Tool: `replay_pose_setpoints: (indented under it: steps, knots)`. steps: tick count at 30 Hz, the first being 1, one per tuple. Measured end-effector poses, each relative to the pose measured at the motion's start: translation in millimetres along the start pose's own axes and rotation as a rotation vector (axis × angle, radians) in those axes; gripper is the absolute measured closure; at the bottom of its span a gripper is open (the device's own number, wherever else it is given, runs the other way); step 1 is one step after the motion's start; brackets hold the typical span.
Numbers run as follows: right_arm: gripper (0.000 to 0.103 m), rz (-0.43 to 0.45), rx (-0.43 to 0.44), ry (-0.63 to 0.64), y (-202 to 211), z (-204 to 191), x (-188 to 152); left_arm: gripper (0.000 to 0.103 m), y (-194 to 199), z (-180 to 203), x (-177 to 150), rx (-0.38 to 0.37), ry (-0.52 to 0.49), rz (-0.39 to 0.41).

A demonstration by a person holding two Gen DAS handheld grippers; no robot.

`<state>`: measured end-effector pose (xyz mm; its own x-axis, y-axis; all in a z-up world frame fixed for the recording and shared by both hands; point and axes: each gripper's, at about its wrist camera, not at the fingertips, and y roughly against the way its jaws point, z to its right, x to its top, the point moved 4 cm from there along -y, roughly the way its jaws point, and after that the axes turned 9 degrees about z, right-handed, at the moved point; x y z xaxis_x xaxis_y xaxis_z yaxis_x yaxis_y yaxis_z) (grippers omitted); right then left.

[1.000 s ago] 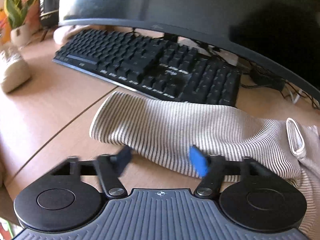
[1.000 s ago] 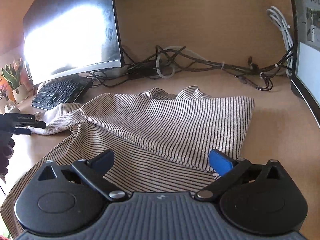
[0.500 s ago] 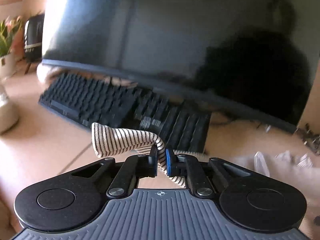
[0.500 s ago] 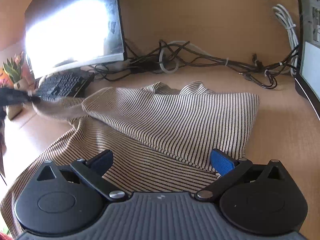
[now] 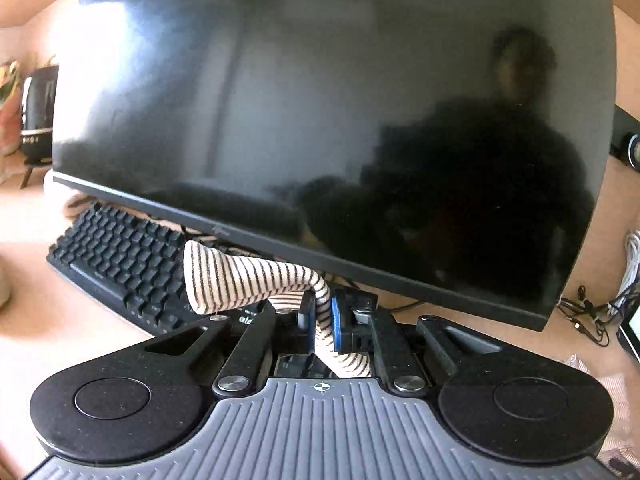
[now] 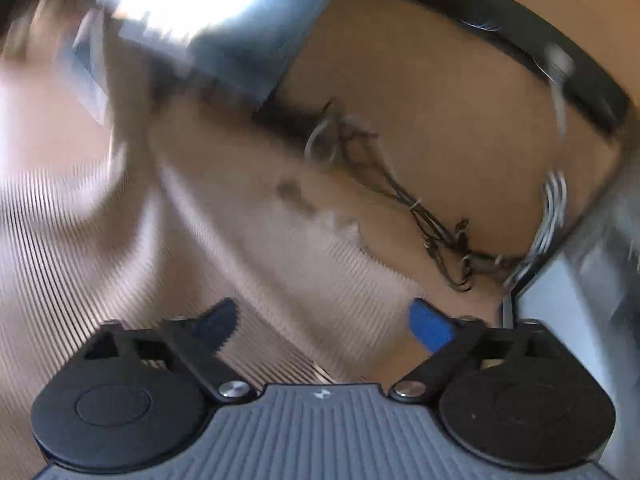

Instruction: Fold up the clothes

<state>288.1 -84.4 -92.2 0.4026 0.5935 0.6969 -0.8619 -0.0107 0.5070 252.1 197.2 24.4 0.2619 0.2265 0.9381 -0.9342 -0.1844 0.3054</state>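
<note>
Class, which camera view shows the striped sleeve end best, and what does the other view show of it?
The left wrist view: the striped sleeve end is sharp, pinched in the left hand-held gripper. The right wrist view is motion-blurred, showing only smeared striped fabric beyond the open right hand-held gripper.

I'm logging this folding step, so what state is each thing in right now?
Left tool: shut on the striped sleeve.
Striped sleeve: pinched and lifted, cuff end sticking out to the left, in front of the keyboard.
Right tool: open, holding nothing, above the striped garment.
Striped garment: spread on the desk, blurred.
Monitor: screen dark.
</note>
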Motion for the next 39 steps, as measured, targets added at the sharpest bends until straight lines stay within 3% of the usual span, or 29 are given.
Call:
replay_pose_setpoints:
  steps: [2, 3, 5, 10, 15, 17, 19, 24, 26, 27, 28, 30, 32, 34, 36, 39]
  knots:
    - [0.052, -0.011, -0.025, 0.061, 2, -1, 1, 0.094, -2, -4, -2, 0.006, 0.015, -0.008]
    - [0.056, -0.015, -0.023, 0.044, 2, 0, 1, 0.094, -3, -7, -3, 0.009, 0.02, -0.013]
    - [0.091, -0.023, -0.019, 0.01, 2, 3, 0, 0.094, -5, -12, -4, 0.015, 0.03, -0.025]
    - [0.092, -0.043, -0.01, -0.076, 3, 10, -3, 0.094, -7, -22, -1, 0.035, 0.077, -0.022]
    - [0.077, -0.063, 0.0, -0.162, 4, 17, -5, 0.095, 0, -17, 12, 0.011, 0.046, 0.03]
    - [0.045, -0.071, 0.003, -0.196, 4, 20, -7, 0.095, 0, -11, 18, -0.004, 0.022, 0.056]
    - [0.033, -0.041, 0.031, -0.299, 14, 30, -4, 0.095, -3, -8, 21, -0.013, 0.03, 0.053]
    - [0.031, 0.026, 0.041, -0.342, 23, 38, 15, 0.095, -7, -13, 9, -0.006, 0.071, 0.003]
    - [0.023, 0.051, 0.052, -0.336, 26, 33, 22, 0.093, -5, -26, 0, 0.028, 0.086, -0.024]
    - [0.022, 0.063, 0.06, -0.328, 27, 29, 26, 0.085, -6, -33, -6, 0.053, 0.103, -0.044]
    - [0.021, 0.07, 0.069, -0.319, 28, 26, 29, 0.065, -8, -41, -13, 0.077, 0.135, -0.08]
    - [0.021, 0.074, 0.086, -0.307, 26, 19, 32, 0.044, -12, -57, -32, 0.118, 0.213, -0.164]
    - [0.021, 0.081, 0.104, -0.307, 23, 14, 37, 0.042, -17, -75, -50, 0.157, 0.286, -0.247]
    - [0.02, 0.092, 0.12, -0.312, 24, 10, 42, 0.035, -20, -87, -70, 0.202, 0.316, -0.307]
    - [0.017, 0.103, 0.137, -0.305, 26, 7, 46, 0.032, -16, -92, -87, 0.222, 0.334, -0.323]
    - [0.017, 0.108, 0.149, -0.29, 26, 5, 50, 0.022, -16, -81, -87, 0.205, 0.273, -0.292]
